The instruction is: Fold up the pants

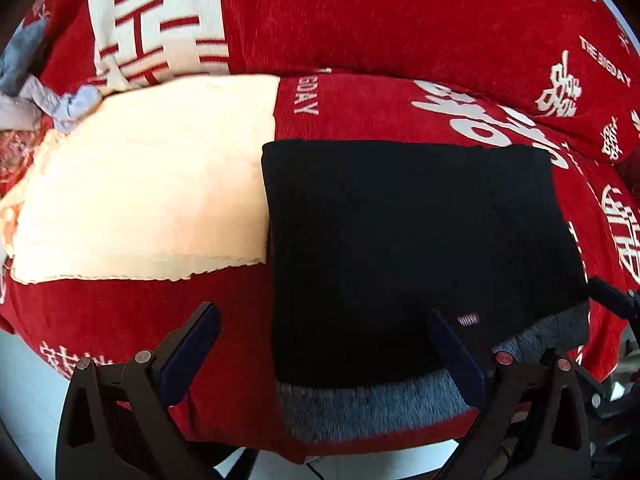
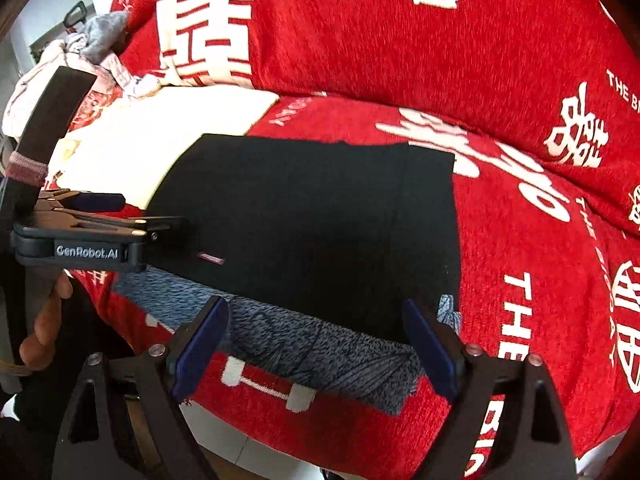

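Note:
The black pants (image 1: 420, 248) lie folded into a compact rectangle on the red sofa seat (image 1: 360, 108), with their grey fleece lining (image 1: 380, 408) showing along the near edge. My left gripper (image 1: 324, 352) is open and empty just in front of the near edge. In the right wrist view the pants (image 2: 312, 224) show the same fold and grey lining (image 2: 320, 344). My right gripper (image 2: 316, 348) is open and empty over the lining edge. The left gripper (image 2: 132, 220) appears at the pants' left side.
A cream folded cloth (image 1: 148, 184) lies left of the pants. Crumpled grey and pink clothes (image 1: 36, 92) sit at the far left. The red backrest (image 1: 360, 16) with white characters rises behind. White floor (image 1: 28, 392) shows below the seat edge.

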Available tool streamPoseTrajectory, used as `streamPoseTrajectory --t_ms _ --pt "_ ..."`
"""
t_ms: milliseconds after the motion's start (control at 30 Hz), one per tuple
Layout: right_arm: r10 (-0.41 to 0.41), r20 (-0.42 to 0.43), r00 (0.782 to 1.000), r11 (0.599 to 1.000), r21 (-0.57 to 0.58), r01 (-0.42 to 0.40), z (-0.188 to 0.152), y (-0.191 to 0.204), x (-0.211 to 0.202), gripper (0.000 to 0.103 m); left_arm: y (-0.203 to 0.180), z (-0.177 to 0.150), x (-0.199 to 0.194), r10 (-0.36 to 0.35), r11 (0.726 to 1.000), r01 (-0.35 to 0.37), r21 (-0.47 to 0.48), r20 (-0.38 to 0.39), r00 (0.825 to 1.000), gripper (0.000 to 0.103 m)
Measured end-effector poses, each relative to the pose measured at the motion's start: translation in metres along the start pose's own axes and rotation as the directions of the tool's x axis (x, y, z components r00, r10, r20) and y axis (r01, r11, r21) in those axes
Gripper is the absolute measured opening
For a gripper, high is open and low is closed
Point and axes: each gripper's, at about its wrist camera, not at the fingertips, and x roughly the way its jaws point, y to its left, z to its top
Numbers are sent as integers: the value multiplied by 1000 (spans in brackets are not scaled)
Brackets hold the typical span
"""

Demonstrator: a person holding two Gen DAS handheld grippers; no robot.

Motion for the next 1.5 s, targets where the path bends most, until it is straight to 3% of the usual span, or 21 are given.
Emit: streamPoseTrajectory --t_ms 100,233,500,733,1100,1167,1267,1500 --pt "0 -46 999 999 38 1 -8 -6 15 92 -3 -9 10 5 1000 -5 17 -31 999 103" --pt "-6 -36 999 999 39 7 -8 -5 10 92 1 -13 20 -9 1000 8 -23 -53 999 103" --pt "-108 36 994 993 60 105 8 -6 -16 93 -9 -10 -1 11 1000 -12 16 11 1000 103" --pt "-176 24 984 982 73 174 17 -7 -19 94 -9 -9 -9 24 1000 -24 11 24 999 103" --pt "-207 -17 978 972 111 208 18 -10 -13 94 -11 -13 -14 36 999 -37 9 55 998 103" --pt "-218 -25 976 969 114 220 17 -10 -13 94 -13 -15 -16 25 1000 -25 11 62 998 103" --pt "-227 -41 973 965 124 231 17 -11 -10 94 -14 -17 -12 -29 1000 29 0 10 1000 103" --pt "-229 -75 970 961 141 238 12 -11 -4 94 -18 -26 -13 41 999 -41 7 18 999 103"
